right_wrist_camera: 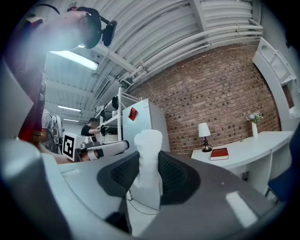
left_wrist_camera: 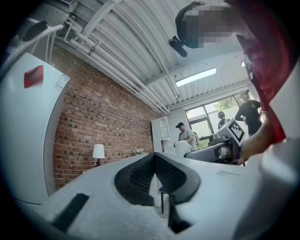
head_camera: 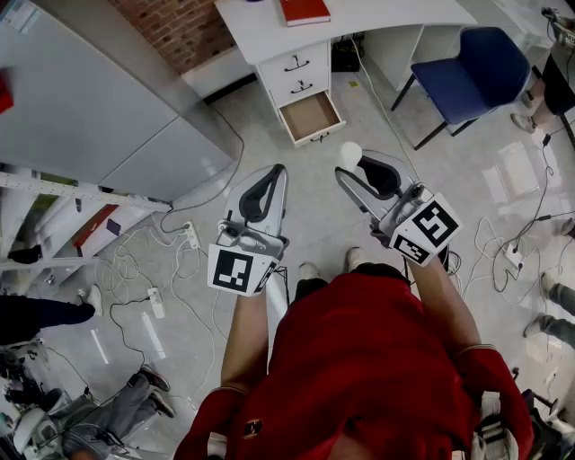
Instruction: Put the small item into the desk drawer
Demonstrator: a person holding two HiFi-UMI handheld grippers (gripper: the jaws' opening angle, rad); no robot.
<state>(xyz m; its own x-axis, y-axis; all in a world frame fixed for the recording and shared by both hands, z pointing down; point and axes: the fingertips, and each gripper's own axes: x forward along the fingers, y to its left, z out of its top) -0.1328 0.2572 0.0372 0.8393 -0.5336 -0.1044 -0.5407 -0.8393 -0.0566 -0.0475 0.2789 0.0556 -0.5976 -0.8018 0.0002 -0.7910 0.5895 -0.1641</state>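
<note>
Small white item point(right_wrist_camera: 148, 159), one only, is sitting clamped between the two dark pads of the right hand-held gripper point(head_camera: 355, 172), its rounded top sticking out past the tips; the right gripper view is showing both pads pressing on its sides. That hand-held gripper is hovering above the floor, in front of the white tabletop point(head_camera: 377, 18) and near the desk's drawer stack, well apart from it. Three drawers are showing in that stack: two closed drawers point(head_camera: 297, 75) with dark handles are sitting above one open drawer point(head_camera: 312, 117), which is standing pulled out with its brown bottom showing. The left hand-held gripper point(head_camera: 277, 169) is hanging beside the right one with its jaws closed together and nothing between them. Each of the two hand-held grippers is carrying one marker cube, and the person in a red top is holding one in each hand. One red book point(head_camera: 304, 11) is lying on the tabletop, one table lamp point(right_wrist_camera: 203, 130) is standing farther along it by the brick wall, and one blue chair point(head_camera: 481, 67) is standing to the right of the drawers.
</note>
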